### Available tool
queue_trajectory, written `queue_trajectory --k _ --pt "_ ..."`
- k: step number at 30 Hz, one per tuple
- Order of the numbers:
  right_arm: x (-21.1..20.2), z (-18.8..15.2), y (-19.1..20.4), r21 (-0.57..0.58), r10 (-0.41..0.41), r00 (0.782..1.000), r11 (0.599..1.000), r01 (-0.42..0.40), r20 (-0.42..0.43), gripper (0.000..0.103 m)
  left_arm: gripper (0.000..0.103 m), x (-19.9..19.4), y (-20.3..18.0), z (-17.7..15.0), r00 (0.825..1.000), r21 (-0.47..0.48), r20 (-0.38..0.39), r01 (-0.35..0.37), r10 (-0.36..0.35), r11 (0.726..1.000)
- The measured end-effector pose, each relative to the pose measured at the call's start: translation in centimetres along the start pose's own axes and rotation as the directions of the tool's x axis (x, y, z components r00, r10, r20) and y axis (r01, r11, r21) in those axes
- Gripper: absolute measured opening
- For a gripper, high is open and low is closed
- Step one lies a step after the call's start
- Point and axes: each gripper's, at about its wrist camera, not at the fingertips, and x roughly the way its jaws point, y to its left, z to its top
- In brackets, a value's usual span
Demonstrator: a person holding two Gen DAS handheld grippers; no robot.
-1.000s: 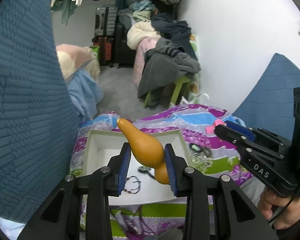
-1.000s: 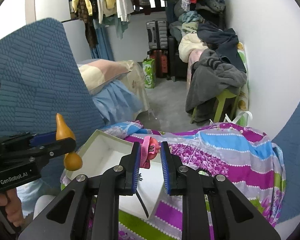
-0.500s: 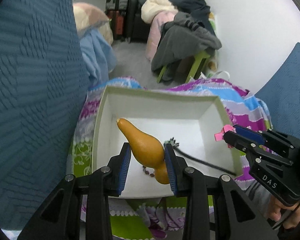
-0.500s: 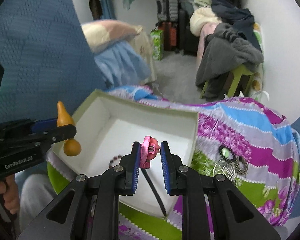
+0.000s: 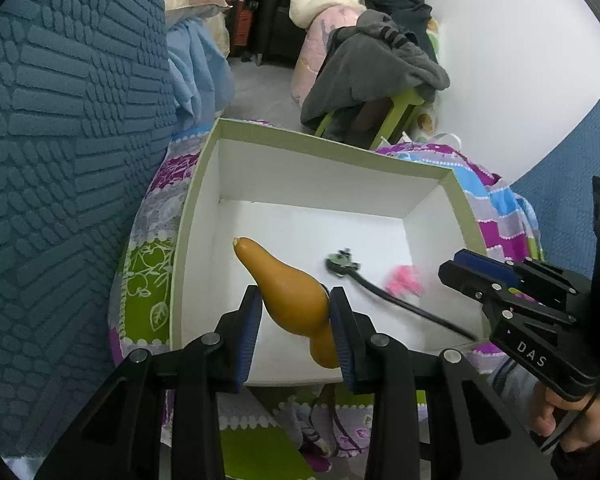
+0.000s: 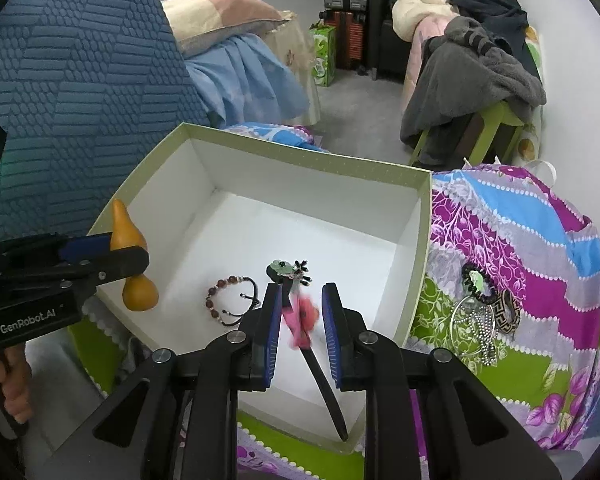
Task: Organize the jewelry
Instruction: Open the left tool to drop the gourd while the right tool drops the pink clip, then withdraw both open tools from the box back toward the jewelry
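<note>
A: Nearest the left wrist camera, what does the left gripper point(image 5: 296, 328) carry?

B: Its 2 blue pads are clamped on an orange gourd-shaped ornament point(image 5: 288, 296), narrow tip pointing forward, held above the near left part of the white box point(image 5: 196, 200).

A: And the right gripper point(image 6: 300, 328)?

B: Its jaws stand apart. A blurred pink hair clip point(image 6: 302, 322) sits in the gap between them, touching neither pad as far as the frame shows; whether it is already resting on the box floor cannot be told.

A: What lies in the box beyond that?

B: A long black hairpin point(image 6: 320, 380) with a green and black ornament at its head runs from the near wall toward the middle. To its left lies a brown beaded bracelet point(image 6: 230, 300) on a black cord.

A: Outside the box?

B: On the patterned purple, blue and green cloth point(image 6: 540, 260), just right of the box wall, sits a small heap of jewelry point(image 6: 484, 312): a black beaded piece, a patterned bangle and silver chains.

A: Farther back?

B: A green stool point(image 6: 496, 128) draped with a grey garment, near the white wall.
</note>
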Motion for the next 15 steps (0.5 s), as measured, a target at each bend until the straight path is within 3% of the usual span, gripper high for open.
queue_trajectory --k 5,8,15 --pt "-1.1 0.4 -0.2 0.006 0.026 0.999 1.000 -0.026 0.019 0.023 0.036 -1.5 -0.8 0.2 1.000 0.003 0.025 -0.008 0.008 1.000" --pt "-2.6 0.7 -0.2 0.004 0.045 0.998 0.999 -0.045 0.054 0.027 0.053 -2.7 -1.4 0.6 0.999 -0.004 0.049 -0.019 0.019 1.000" --pt "-7.6 1.7 -0.7 -0.011 0.061 0.985 0.998 -0.060 0.163 0.027 0.055 -7.0 -3.8 1.4 0.987 0.001 0.152 -0.050 0.049 0.999"
